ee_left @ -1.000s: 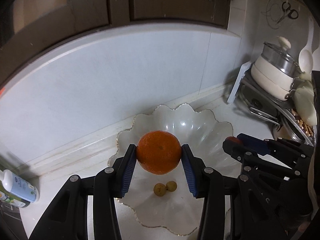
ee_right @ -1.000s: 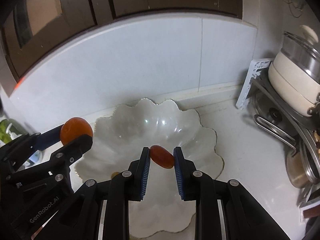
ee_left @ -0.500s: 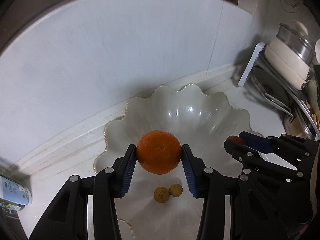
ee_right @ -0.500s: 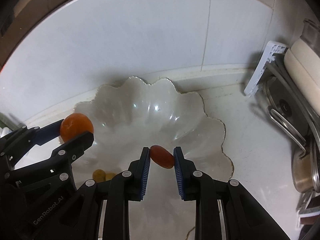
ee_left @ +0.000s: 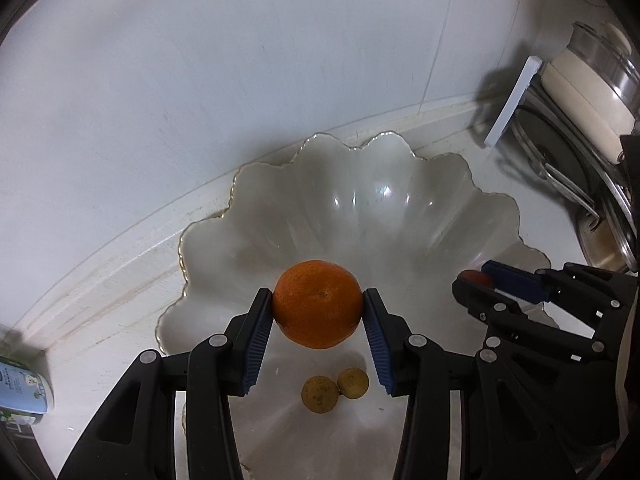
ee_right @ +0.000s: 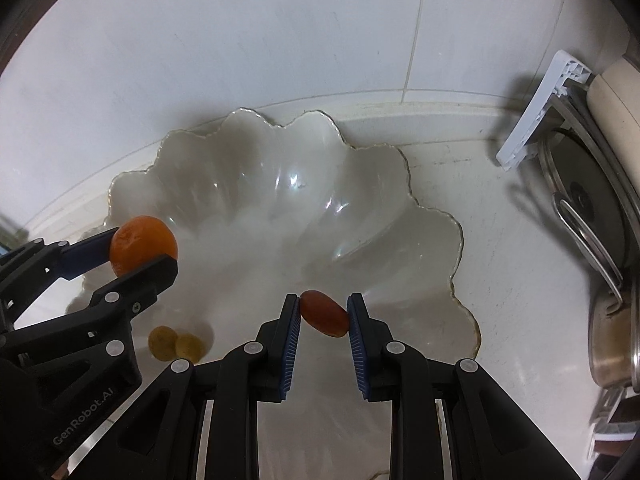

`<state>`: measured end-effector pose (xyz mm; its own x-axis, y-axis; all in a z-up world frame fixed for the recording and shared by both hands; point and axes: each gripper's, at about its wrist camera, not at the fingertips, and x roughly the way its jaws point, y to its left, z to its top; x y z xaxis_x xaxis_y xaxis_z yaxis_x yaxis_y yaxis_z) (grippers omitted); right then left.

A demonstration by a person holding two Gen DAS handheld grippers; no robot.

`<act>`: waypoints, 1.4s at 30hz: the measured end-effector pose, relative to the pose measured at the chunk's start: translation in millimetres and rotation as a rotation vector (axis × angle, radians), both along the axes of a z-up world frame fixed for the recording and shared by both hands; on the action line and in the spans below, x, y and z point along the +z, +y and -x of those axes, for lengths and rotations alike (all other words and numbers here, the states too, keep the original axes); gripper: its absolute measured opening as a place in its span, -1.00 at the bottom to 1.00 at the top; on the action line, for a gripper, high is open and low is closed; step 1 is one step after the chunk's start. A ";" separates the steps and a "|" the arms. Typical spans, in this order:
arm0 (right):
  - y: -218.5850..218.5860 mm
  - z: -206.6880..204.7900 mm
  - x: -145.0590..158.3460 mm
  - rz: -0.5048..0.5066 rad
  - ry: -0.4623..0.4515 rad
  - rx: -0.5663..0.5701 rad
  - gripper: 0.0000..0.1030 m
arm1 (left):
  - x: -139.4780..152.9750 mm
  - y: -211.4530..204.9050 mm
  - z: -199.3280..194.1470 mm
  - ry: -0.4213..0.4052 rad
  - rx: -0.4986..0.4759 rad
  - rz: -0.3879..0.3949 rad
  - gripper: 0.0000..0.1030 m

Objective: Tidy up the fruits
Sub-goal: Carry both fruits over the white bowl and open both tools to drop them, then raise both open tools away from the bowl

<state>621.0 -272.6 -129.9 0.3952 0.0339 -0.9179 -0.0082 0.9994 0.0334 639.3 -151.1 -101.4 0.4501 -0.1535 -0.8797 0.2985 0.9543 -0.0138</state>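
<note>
A white scalloped bowl (ee_left: 400, 216) (ee_right: 248, 184) stands on the counter against the tiled wall. Over its near half my left gripper (ee_left: 318, 312) is shut on a round orange (ee_left: 318, 304), also seen at the left of the right wrist view as the orange (ee_right: 142, 242). To its right my right gripper (ee_right: 323, 314) is shut on a small reddish oval fruit (ee_right: 324, 313), with only a sliver of the red fruit (ee_left: 476, 279) showing in the left wrist view. Two small yellow-brown fruits (ee_left: 334, 388) (ee_right: 174, 343) lie on the bowl's floor below the orange.
A rack with a cream pot (ee_left: 588, 80), pan lids (ee_right: 584, 208) and a white board (ee_right: 536, 116) fills the right side. A small white bottle (ee_left: 22, 388) lies on the counter at far left. The tiled wall rises right behind the bowl.
Both grippers have sunk toward the bowl and tipped downward with their fruits still held. The bowl now looks larger and the window frame has left the view.
</note>
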 end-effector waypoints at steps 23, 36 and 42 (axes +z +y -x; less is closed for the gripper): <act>-12.6 23.7 26.1 -0.009 -0.051 -0.058 0.04 | 33.1 14.2 23.6 -0.120 0.057 -0.019 0.49; -13.7 63.2 58.3 0.041 -0.132 -0.089 0.05 | 63.9 20.4 66.1 -0.238 0.082 -0.041 0.67; -14.5 84.6 70.6 0.027 -0.161 -0.087 0.09 | 76.7 21.9 86.5 -0.280 0.085 -0.029 0.73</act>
<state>536.3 -287.1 -59.3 0.5371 -0.0310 -0.8429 0.0756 0.9971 0.0115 552.8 -129.1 -24.7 0.6861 -0.0815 -0.7230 0.2056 0.9749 0.0852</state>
